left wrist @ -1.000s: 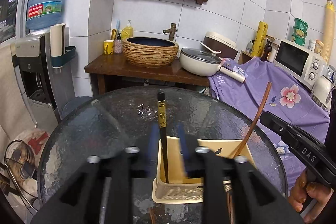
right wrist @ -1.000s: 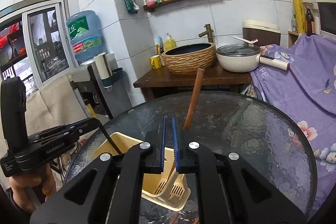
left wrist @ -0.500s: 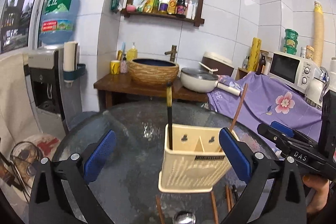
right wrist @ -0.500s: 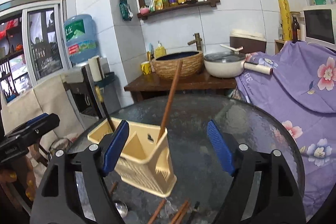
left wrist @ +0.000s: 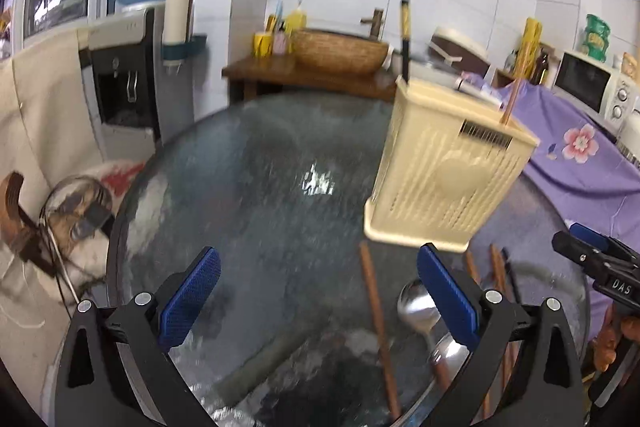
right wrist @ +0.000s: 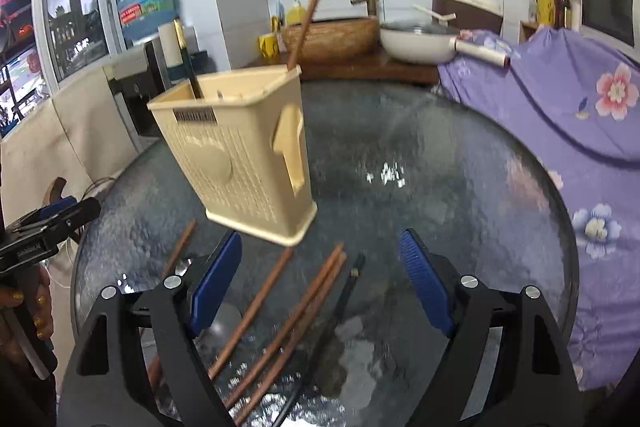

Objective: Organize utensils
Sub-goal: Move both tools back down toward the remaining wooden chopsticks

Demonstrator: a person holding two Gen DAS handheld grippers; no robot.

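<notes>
Right wrist view: a cream utensil holder [right wrist: 244, 151] stands on the round glass tabletop [right wrist: 440, 163], toward its left side, holding one black chopstick [right wrist: 186, 57] and one brown chopstick [right wrist: 310, 7], both leaning. Left loose near the front edge: brown chopsticks [right wrist: 292, 319], a black chopstick [right wrist: 344, 297], and in the left wrist view two metal spoons [left wrist: 420, 307]. Judged roughly a quarter done. The right tool [right wrist: 320, 291] has just been opening and stands wide with nothing between its pads; the left tool [left wrist: 318, 301] is fully spread, empty. The holder is perforated plastic, light, apt to slide.
</notes>
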